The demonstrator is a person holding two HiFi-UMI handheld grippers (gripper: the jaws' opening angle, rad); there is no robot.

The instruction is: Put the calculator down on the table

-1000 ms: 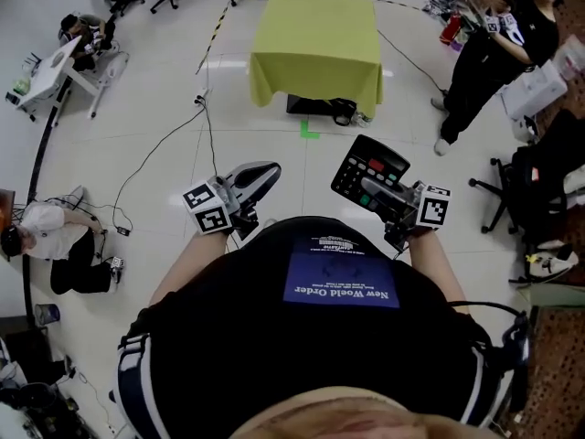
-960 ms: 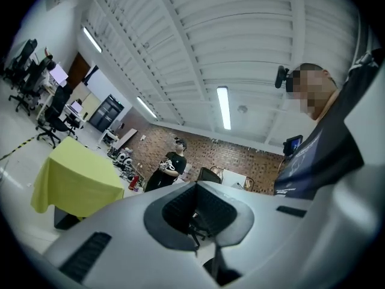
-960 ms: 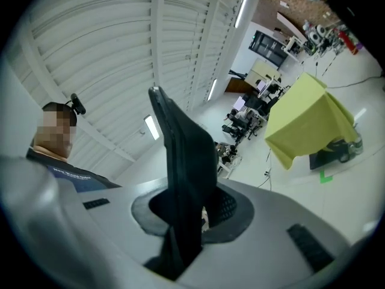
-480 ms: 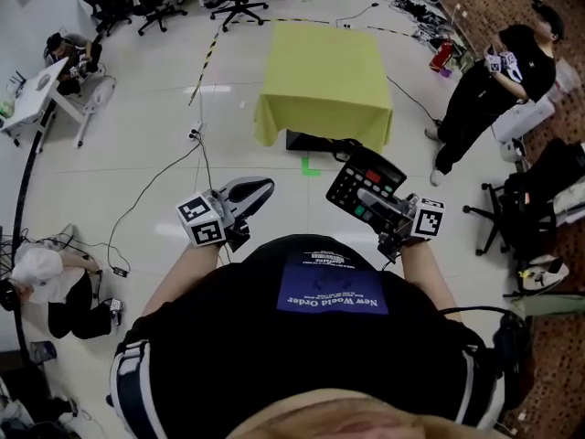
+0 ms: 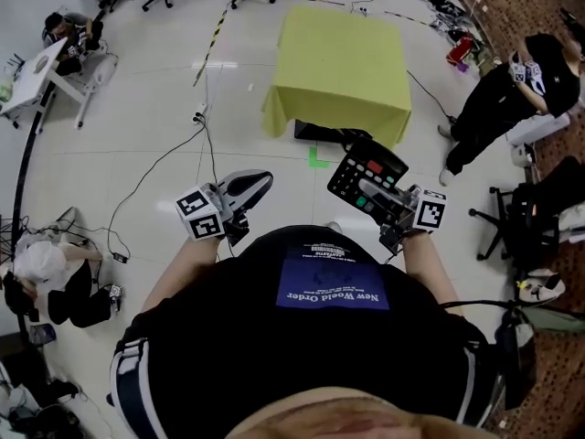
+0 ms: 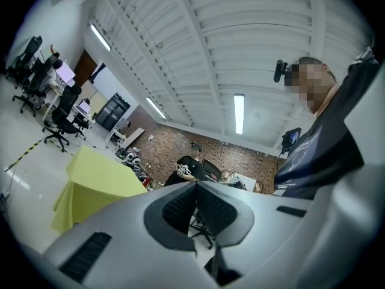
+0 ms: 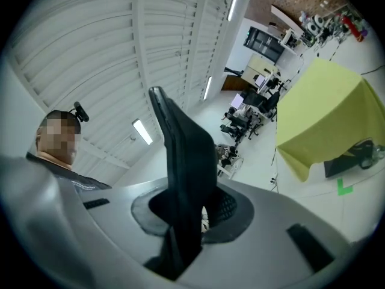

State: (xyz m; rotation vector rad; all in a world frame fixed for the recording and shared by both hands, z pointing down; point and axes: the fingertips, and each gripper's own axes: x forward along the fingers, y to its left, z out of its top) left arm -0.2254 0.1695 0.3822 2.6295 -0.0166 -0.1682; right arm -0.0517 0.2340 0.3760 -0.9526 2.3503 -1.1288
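One table, draped in yellow-green cloth and bare on top, stands ahead of me. The calculator is not on it yet. It hangs in the air, well short of the table's near edge, keys facing up towards my head camera. The right gripper has its jaws closed on the calculator's near end. The left gripper holds nothing, its pads pressed together.

I judge the step in hand to be the carry. Doing it well means meeting the near edge squarely and keeping the calculator level as it goes down. It should land well inside the edge, where the hanging cloth cannot drag it off. The jaws should part only once it rests on the cloth, with the free gripper kept clear.

My count:
- One table.
- Three other people: one in black off the table's right edge, one crouched on the floor, and one seated at a desk.
- Two grippers.
- One calculator.
- One green floor mark before the near edge.
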